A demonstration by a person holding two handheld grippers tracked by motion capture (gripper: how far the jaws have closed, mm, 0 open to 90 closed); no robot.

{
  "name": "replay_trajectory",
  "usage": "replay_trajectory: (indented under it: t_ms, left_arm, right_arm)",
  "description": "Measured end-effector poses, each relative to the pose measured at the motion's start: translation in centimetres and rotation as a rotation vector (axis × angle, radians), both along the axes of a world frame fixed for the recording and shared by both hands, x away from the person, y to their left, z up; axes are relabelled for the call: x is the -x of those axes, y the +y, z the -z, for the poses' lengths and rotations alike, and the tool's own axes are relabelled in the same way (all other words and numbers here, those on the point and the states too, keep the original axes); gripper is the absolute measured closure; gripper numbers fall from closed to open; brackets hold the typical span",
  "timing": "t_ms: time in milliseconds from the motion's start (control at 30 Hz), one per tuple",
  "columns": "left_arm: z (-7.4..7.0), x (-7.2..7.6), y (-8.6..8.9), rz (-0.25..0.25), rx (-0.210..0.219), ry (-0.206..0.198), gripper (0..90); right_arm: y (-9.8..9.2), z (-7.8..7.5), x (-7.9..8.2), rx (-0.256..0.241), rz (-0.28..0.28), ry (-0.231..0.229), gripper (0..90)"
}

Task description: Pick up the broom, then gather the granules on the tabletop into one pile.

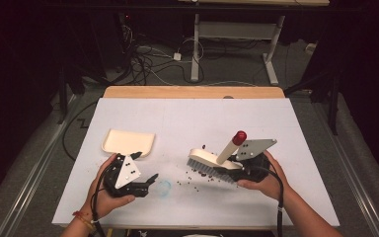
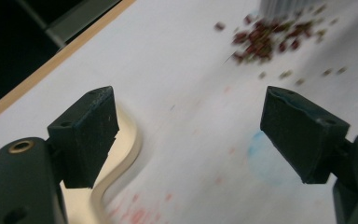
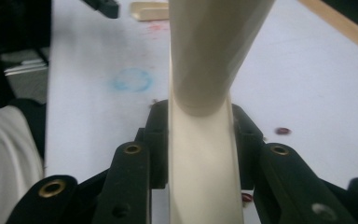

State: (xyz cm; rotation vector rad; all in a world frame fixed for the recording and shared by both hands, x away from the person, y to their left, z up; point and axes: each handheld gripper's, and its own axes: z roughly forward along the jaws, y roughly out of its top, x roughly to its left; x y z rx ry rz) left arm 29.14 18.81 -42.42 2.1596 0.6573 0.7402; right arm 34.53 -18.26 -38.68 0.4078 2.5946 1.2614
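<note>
Cream brush (image 3: 205,140), grey bristles, red-tipped handle

- I see no words, numbers, brand names or signs that I can read on anything here.
- The brush (image 1: 212,162), the cream dustpan (image 1: 128,141) and the white table (image 1: 187,118) all look plain.

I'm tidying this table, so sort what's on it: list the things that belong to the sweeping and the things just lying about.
Part of the job:
- brush, clamped in the right gripper
- dustpan, beside the open left gripper
- scattered beans on the table

Just lying about:
- faint blue ring marked on the table
- cables on the floor beyond
</note>
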Motion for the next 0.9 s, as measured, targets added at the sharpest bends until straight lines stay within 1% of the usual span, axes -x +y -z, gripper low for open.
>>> replay_trajectory:
  t_ms: [67,100,133,167,200,233,267,300,333,367,400,433,467,500,533,567,600,633,667,700,733,767,800,867,900]
  left_arm:
    - [0.7,0.0,1.2,-0.038,-0.004,0.012,18.5]
    - [1.1,-0.1,1.7,-0.058,-0.007,0.015,18.5]
    - [1.4,-0.1,2.1,-0.070,-0.002,0.026,18.5]
    - [1.7,-0.2,2.5,-0.079,0.005,0.034,18.5]
    - [1.9,-0.2,2.7,-0.086,0.011,0.039,18.5]
    - [2.1,-0.3,2.9,-0.089,0.013,0.043,18.5]
    - [2.2,-0.3,2.9,-0.087,0.009,0.045,18.6]
    - [2.3,-0.4,2.9,-0.088,0.008,0.045,18.6]
    - [2.5,-0.4,2.8,-0.090,0.005,0.046,18.5]
    - [2.6,-0.4,2.7,-0.092,0.004,0.047,18.5]
    - [2.7,-0.4,2.7,-0.095,-0.006,0.049,17.8]
    - [2.8,-0.4,2.7,-0.100,-0.014,0.051,17.7]
    - [2.8,-0.4,2.7,-0.100,-0.013,0.055,17.7]
    - [2.9,-0.4,2.8,-0.097,-0.004,0.062,17.7]
    - [2.9,-0.4,2.9,-0.099,0.001,0.070,17.7]
    - [3.0,-0.4,2.9,-0.101,-0.001,0.070,17.7]
    - [3.0,-0.4,2.9,-0.102,-0.002,0.070,17.7]
    - [3.0,-0.4,2.9,-0.102,-0.003,0.069,17.7]
    - [3.1,-0.4,2.9,-0.103,-0.002,0.070,17.7]
    - [3.1,-0.4,3.0,-0.104,-0.005,0.072,17.7]
    - [3.1,-0.4,3.0,-0.105,-0.010,0.073,17.7]
    - [3.2,-0.4,3.1,-0.105,-0.010,0.075,17.7]
    - [3.2,-0.4,3.1,-0.105,-0.006,0.075,17.7]
    - [3.1,-0.4,3.2,-0.107,-0.007,0.075,17.7]
    - [3.1,-0.4,3.2,-0.106,-0.006,0.073,17.7]
  right_arm:
    - [-0.5,-0.2,-0.3,0.015,0.037,-0.028,67.5]
    - [-0.5,-0.2,-0.3,0.015,0.037,-0.028,67.5]
    - [-0.9,-0.4,-0.7,0.027,0.077,-0.059,67.5]
    - [-0.9,-0.4,-0.7,0.027,0.077,-0.059,67.5]
    - [-1.2,-0.5,-0.9,0.037,0.099,-0.082,67.5]
    - [-1.9,-0.7,-1.6,0.038,0.144,-0.105,67.5]
    - [-2.1,-0.8,-1.8,0.043,0.163,-0.119,67.5]
    - [-2.1,-0.8,-1.8,0.043,0.163,-0.119,67.5]
    - [-2.6,-0.8,-2.7,0.059,0.215,-0.152,67.5]
    - [-2.6,-0.8,-2.7,0.059,0.215,-0.152,67.5]
    - [-3.0,-0.6,-3.5,0.057,0.242,-0.158,67.5]
    - [-3.1,-0.5,-3.9,0.065,0.258,-0.172,67.5]
    - [-3.1,-0.5,-3.9,0.065,0.258,-0.172,67.5]
    - [-3.1,-0.4,-4.4,0.076,0.278,-0.183,67.5]
    - [-3.0,0.1,-5.5,0.101,0.287,-0.203,67.5]
    - [-3.0,0.1,-5.5,0.101,0.287,-0.203,67.5]
    - [-2.7,0.7,-6.3,0.119,0.302,-0.215,67.5]
    - [-2.7,0.7,-6.3,0.119,0.302,-0.215,67.5]
    - [-2.1,1.5,-7.3,0.138,0.303,-0.224,67.5]
    - [-1.8,1.8,-7.6,0.150,0.304,-0.232,67.6]
    - [-1.8,1.8,-7.6,0.150,0.304,-0.232,67.6]
    - [-0.8,2.4,-8.2,0.185,0.294,-0.251,67.6]
    - [-0.3,2.7,-8.5,0.201,0.290,-0.261,67.6]
    - [0.7,3.1,-9.0,0.221,0.268,-0.283,67.6]
    - [0.7,3.1,-9.0,0.221,0.268,-0.283,67.6]
